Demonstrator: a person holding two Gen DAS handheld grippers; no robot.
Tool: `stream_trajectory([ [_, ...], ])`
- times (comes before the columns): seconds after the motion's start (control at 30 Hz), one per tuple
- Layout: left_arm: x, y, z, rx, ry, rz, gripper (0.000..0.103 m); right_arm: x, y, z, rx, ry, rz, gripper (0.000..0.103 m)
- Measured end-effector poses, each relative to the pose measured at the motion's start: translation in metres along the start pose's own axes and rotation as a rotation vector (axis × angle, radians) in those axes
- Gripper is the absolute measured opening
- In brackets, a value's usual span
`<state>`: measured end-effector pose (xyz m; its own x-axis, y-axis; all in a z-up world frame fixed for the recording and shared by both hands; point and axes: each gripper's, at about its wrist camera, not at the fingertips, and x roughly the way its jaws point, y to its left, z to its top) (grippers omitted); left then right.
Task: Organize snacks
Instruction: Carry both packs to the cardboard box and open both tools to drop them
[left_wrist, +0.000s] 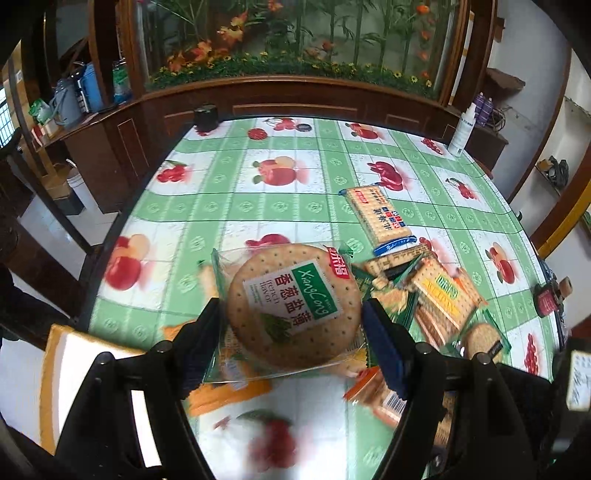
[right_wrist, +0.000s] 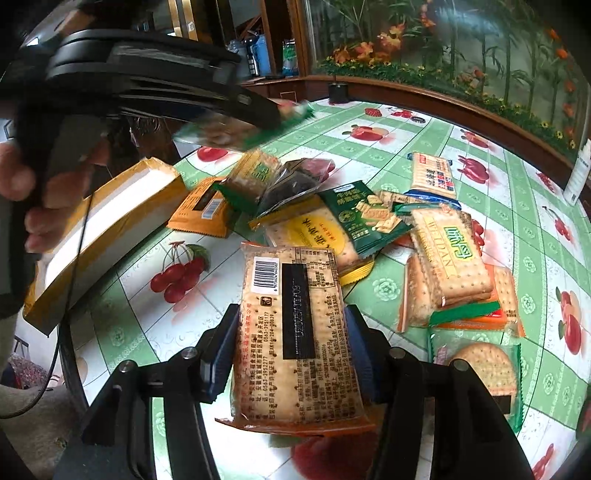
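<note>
Above the tabletop (left_wrist: 221, 192), left gripper (left_wrist: 291, 314) fingers clamp the round cracker pack (left_wrist: 291, 295), right gripper (right_wrist: 288, 343) fingers pinch the rectangular cracker pack (right_wrist: 295, 332), apparently bound for the box (right_wrist: 110, 229) at left.

Fruit-print green tablecloth (left_wrist: 229, 206); dark wood cabinet (left_wrist: 295, 99); artificial flowers (left_wrist: 229, 33) behind glass.

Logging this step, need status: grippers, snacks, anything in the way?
Left gripper shut on round cracker pack, lifted. Right gripper shut on rectangular cracker pack. Snack pile still loose on table; open box unobstructed.
</note>
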<state>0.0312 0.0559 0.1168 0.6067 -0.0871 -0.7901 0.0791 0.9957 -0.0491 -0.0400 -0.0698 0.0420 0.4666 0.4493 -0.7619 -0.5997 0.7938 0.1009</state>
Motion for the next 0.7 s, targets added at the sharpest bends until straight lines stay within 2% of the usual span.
stream_trajectory([
  [0.3, -0.047, 0.057, -0.023, -0.054, -0.051, 0.044, 0.076, -0.014, 0.024, 0.012, -0.032, -0.037, 0.012, 0.055],
  [0.4, -0.061, 0.081, -0.032, -0.076, -0.063, 0.082, 0.077, -0.017, 0.035, 0.022, -0.047, -0.056, 0.03, 0.055],
  [0.7, -0.069, 0.15, -0.074, -0.165, -0.025, 0.165, 0.077, 0.002, 0.109, 0.075, -0.159, -0.101, 0.137, 0.055],
])
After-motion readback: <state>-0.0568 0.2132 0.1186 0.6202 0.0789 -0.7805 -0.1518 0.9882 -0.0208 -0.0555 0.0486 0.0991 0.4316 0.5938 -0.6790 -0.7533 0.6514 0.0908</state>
